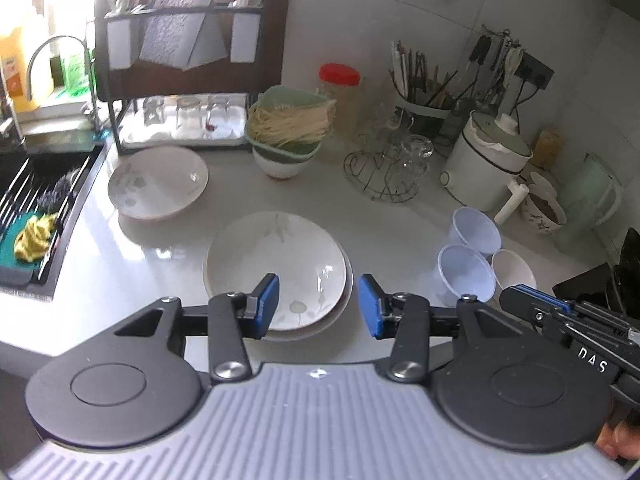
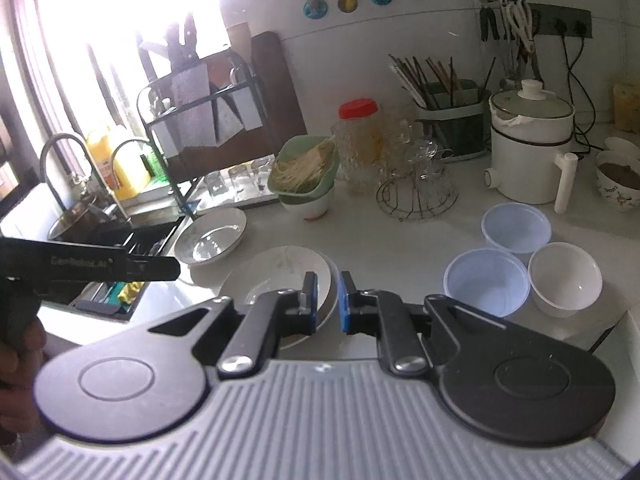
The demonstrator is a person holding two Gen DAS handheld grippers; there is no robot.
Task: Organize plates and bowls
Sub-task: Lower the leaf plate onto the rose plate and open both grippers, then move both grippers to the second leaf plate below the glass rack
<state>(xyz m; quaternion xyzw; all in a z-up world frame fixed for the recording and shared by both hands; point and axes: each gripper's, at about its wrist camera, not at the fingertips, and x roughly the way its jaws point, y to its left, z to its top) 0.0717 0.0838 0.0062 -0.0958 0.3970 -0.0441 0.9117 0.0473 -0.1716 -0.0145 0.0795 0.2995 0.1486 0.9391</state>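
Holding nothing, L claw [image 1: 319,306] spread, R claw [image 2: 328,302] pressed together; noodles [image 1: 290,122] in green basket [image 1: 280,100] atop bowl [image 1: 280,166]

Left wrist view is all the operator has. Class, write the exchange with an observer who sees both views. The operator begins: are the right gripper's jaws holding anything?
Observer: No. The right gripper has its jaws shut, with nothing between them.
Operator: What stands on top of the dish rack? My view cuts it off.
Observer: Dark knife handles stick up from the block there.
Operator: Is there anything by the tap?
Observer: A steel pot sits just below it, at the sink.
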